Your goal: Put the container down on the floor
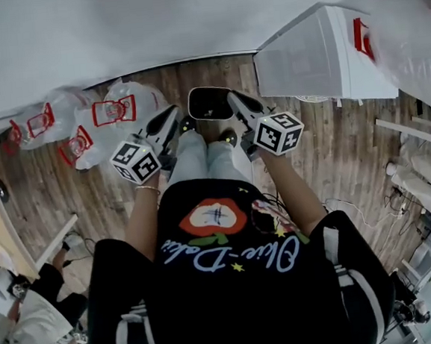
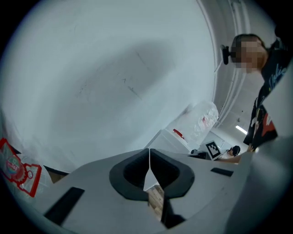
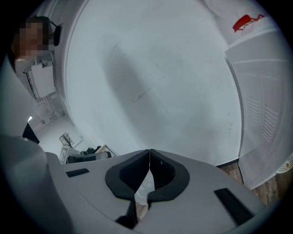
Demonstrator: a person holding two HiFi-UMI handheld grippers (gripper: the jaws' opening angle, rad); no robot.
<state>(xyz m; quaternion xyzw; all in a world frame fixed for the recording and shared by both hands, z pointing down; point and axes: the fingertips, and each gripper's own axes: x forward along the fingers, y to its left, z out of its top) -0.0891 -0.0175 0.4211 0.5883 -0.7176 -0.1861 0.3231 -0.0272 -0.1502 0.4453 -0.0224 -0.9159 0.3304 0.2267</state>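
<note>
A dark shallow container (image 1: 208, 103) with a pale rim lies on the wooden floor close to the white wall, just beyond the person's feet. In the head view it shows between the tips of both grippers. My left gripper (image 1: 171, 119) is shut with nothing between its jaws, to the left of the container. My right gripper (image 1: 235, 99) is also shut and empty, its tip overlapping the container's right edge in the picture. In the left gripper view the jaws (image 2: 149, 151) meet in a closed line before the wall; the right gripper view shows the same (image 3: 149, 151). Neither gripper view shows the container.
A white cabinet (image 1: 318, 57) stands at the right by the wall, also seen in the right gripper view (image 3: 263, 114). Clear plastic bags with red print (image 1: 113, 113) lie at the left. The white wall (image 1: 150, 23) is close ahead. Cables and clutter lie at the right.
</note>
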